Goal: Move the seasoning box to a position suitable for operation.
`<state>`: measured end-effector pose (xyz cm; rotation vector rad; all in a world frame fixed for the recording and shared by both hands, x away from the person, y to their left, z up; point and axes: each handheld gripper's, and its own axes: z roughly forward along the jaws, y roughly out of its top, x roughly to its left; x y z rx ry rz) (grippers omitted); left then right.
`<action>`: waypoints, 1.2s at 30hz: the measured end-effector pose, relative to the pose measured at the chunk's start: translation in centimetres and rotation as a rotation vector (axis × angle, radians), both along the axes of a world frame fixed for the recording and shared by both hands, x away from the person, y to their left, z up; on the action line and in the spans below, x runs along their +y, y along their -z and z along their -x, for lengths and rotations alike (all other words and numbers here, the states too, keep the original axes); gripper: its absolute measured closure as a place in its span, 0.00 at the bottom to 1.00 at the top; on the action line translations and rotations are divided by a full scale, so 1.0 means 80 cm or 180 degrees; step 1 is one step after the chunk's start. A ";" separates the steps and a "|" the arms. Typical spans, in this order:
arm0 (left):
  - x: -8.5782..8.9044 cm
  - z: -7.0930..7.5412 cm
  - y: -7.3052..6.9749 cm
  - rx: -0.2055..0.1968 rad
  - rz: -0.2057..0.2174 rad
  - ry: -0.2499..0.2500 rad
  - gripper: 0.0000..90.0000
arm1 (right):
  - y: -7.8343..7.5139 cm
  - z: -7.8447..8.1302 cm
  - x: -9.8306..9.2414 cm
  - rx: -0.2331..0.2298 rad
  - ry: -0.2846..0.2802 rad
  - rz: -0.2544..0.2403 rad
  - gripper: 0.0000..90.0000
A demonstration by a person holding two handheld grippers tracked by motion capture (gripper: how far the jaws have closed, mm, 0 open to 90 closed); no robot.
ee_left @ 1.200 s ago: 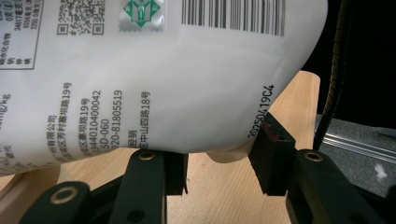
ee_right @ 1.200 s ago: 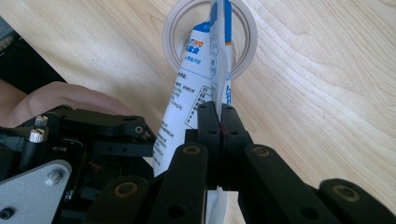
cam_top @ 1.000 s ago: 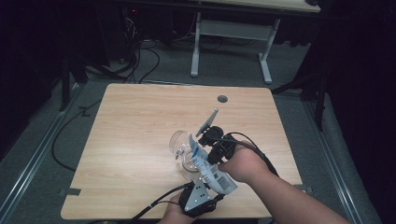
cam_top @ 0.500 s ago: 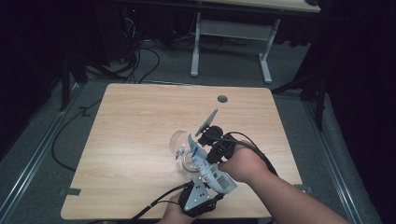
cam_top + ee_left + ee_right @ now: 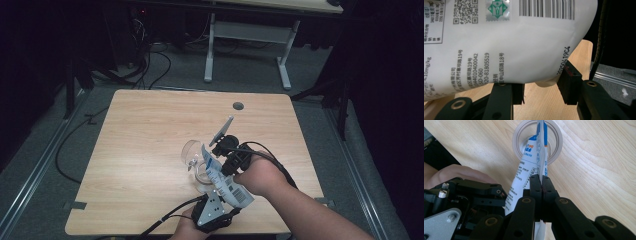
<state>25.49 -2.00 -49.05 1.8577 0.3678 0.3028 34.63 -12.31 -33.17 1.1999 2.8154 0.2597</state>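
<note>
Two claws hold one white pouch above my counter. My left claw is clamped on the wide bottom part of the pouch, with one jaw at each side of it. My right claw is pressed together on the thin flat edge near its top. The pouch is tilted, and its upper end reaches into the mouth of a clear glass that stands on the counter.
</note>
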 end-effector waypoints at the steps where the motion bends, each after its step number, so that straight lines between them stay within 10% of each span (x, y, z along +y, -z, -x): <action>1: 0.000 0.000 0.000 0.0001 0.0001 -0.0002 0.68 | 0.000 0.000 0.000 -0.0006 -0.0008 -0.0001 1.00; 36: 0.002 -0.002 -0.004 0.0016 0.0037 -0.0008 0.68 | -0.002 -0.003 0.005 -0.0023 -0.0021 0.0027 1.00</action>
